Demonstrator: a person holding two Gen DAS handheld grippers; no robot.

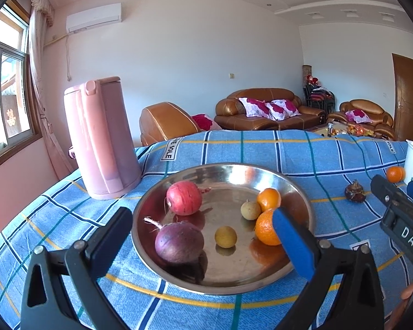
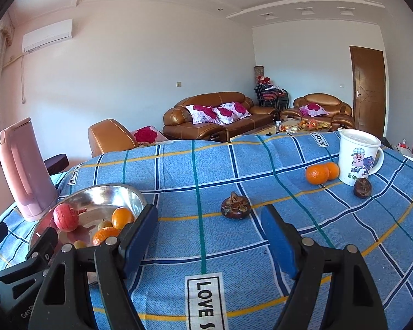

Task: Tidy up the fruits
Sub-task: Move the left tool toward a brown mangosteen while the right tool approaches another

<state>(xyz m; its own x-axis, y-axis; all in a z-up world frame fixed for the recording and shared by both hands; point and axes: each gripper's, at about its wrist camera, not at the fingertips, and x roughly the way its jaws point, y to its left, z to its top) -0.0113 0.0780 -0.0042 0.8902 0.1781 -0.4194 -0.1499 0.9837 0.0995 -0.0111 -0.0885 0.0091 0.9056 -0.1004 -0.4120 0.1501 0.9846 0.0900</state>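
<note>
The bowl (image 1: 294, 189) holds six items. Two oranges (image 2: 316, 175) and two dark fruits (image 2: 235, 205) remain on the worktop (image 2: 234, 165). Both grippers' fingers (image 2: 278, 236) are wide, empty.

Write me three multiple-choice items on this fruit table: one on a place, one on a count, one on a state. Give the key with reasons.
1. Where does the pink kettle stand?
A. left of the metal bowl
B. inside the bowl
C. beside the mug

2. How many oranges lie on the cloth by the white mug?
A. none
B. two
C. four

3. How is the right tool?
A. shut on an orange
B. shut on the mug
C. open, holding nothing

Key:
1 A, the left wrist view shows the kettle on the cloth left of the metal bowl.
2 B, the oranges sit as a pair left of the mug.
3 C, its jaws stand apart over bare cloth, short of the dark brown fruit.
</note>
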